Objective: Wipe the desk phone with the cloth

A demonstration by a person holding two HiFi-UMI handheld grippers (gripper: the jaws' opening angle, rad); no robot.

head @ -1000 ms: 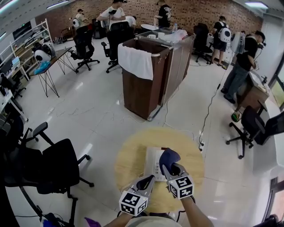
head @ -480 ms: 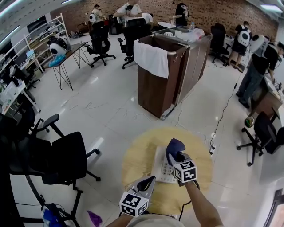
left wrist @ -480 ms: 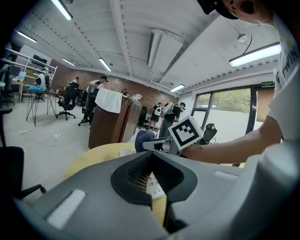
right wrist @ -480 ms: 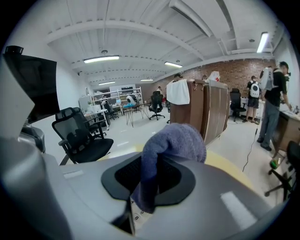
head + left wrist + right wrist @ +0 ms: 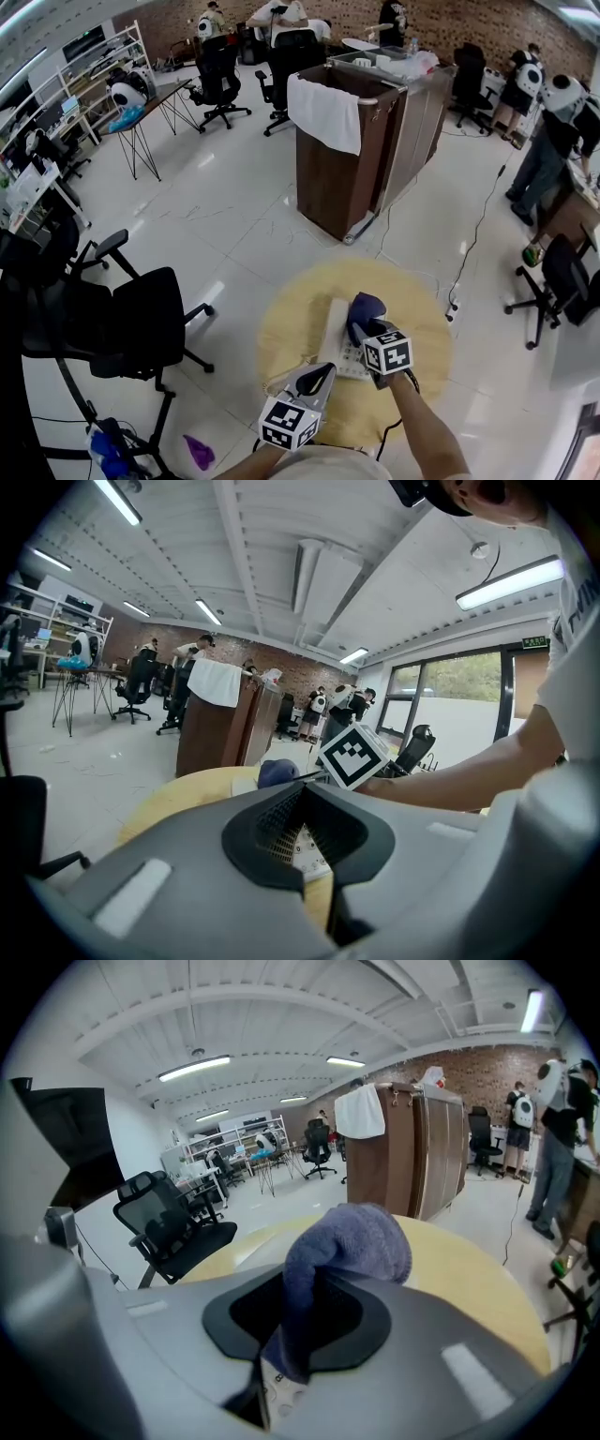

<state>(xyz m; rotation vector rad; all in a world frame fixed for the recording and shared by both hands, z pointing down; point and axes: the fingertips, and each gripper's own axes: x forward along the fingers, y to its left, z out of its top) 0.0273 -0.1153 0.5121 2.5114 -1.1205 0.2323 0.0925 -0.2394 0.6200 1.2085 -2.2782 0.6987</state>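
Jaws on the right gripper [image 5: 298, 1330] are pinching together on the cloth [image 5: 349, 1241], a thick blue-violet terry wad that's bulging out above them in a soft, rounded lump. From the head view I'm seeing that wad sitting on the far right part of the desk phone [image 5: 334, 339]. The left gripper [image 5: 305, 829] is hanging with its jaws drawn together on nothing. Through the small notch between them I'm looking at the phone's pale keypad. It's hovering over the near-left part of the table [image 5: 286, 323], just beside the phone's near corner; whether it's touching anything, I can't tell.

The table is showing as a round top in pale yellowish wood grain, with a matte finish. The phone is lying roughly at its middle, a flat off-white plastic slab with rows of small keys.

Around it I'm getting a glossy white tiled floor [image 5: 234, 220]. A tall brown wood-grain cabinet [image 5: 361, 169] is standing beyond the table with a white towel [image 5: 323, 112] draped over its rail. A black office chair [image 5: 141, 323] is sitting off to the left. At the far end a red brick wall [image 5: 450, 23] is closing the room, and people [image 5: 553, 122] are standing near desks back there.
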